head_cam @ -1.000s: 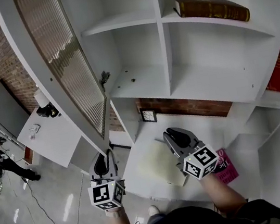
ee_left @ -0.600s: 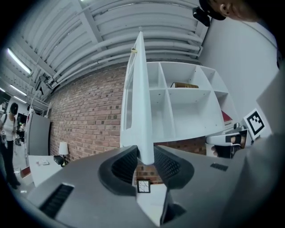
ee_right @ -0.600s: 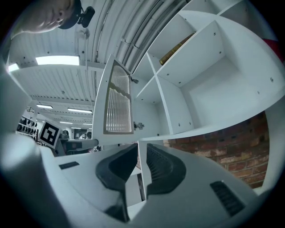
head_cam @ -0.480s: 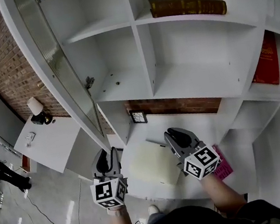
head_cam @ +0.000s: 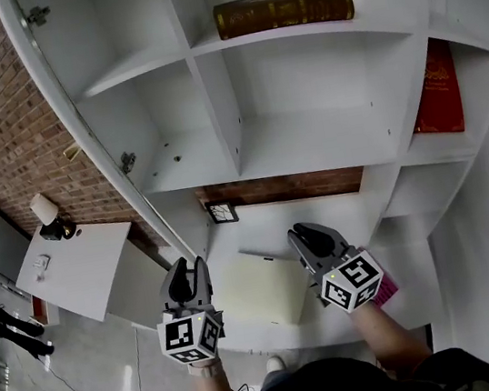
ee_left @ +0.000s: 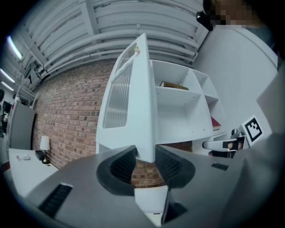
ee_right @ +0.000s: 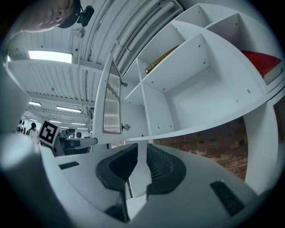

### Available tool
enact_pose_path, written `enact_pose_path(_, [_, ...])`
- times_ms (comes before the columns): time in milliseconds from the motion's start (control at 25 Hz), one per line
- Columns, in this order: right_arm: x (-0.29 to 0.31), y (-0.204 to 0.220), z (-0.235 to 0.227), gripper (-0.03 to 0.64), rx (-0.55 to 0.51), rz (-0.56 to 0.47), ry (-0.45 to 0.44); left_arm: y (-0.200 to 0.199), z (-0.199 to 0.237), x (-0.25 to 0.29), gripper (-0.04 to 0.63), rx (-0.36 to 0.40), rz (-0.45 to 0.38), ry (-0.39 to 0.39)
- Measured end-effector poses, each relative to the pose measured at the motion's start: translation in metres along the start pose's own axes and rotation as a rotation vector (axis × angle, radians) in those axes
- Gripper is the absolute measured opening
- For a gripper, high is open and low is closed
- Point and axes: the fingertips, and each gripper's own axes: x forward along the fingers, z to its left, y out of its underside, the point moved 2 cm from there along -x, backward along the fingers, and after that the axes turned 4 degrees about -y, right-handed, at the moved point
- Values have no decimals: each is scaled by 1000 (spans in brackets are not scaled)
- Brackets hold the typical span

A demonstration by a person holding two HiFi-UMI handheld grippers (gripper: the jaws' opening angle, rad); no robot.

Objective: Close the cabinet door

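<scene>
Two hand-held grippers face a white shelf cabinet (head_cam: 308,134).

**Head view.** The cabinet door (head_cam: 75,115) stands open. It is seen edge-on as a long white strip running from the upper left down to the left gripper (head_cam: 188,277). Its hinged side meets the cabinet's left wall, and the open shelves lie to its right. The right gripper (head_cam: 311,239) hangs over the lower shelf beside a cream pad (head_cam: 261,288), well apart from the door. A brown book (head_cam: 284,10) and a red book (head_cam: 434,82) sit in the upper compartments.

**Left gripper view.** The jaws of the left gripper (ee_left: 146,162) have just been opening and stand wide. The door's (ee_left: 138,98) free edge, long axis upright, stands between the pads (ee_left: 122,165) at its lower corner, apparently not pressed by them. Its ribbed glass (ee_left: 116,102) faces left, and the shelves lie to the right.

**Right gripper view.** The jaws of the right gripper (ee_right: 138,162) stand a little apart, with a narrow slit between them and nothing held. The door (ee_right: 111,104) lies off to the left.

**Judgement.** The door lies directly ahead of the left gripper, which is the nearer hand. Closing it calls for a sideways push to the right, across the upright edge and toward the shelves.
</scene>
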Motion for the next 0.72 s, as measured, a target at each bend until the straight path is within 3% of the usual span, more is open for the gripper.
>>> enact_pose_path(280, [-17, -7, -16, 55, -12, -16, 71, 4, -21, 26, 147, 25, 7, 59])
enact_pose_path(720, [-37, -14, -40, 55, -29, -34, 193, 9, -42, 65, 138, -12, 15, 184])
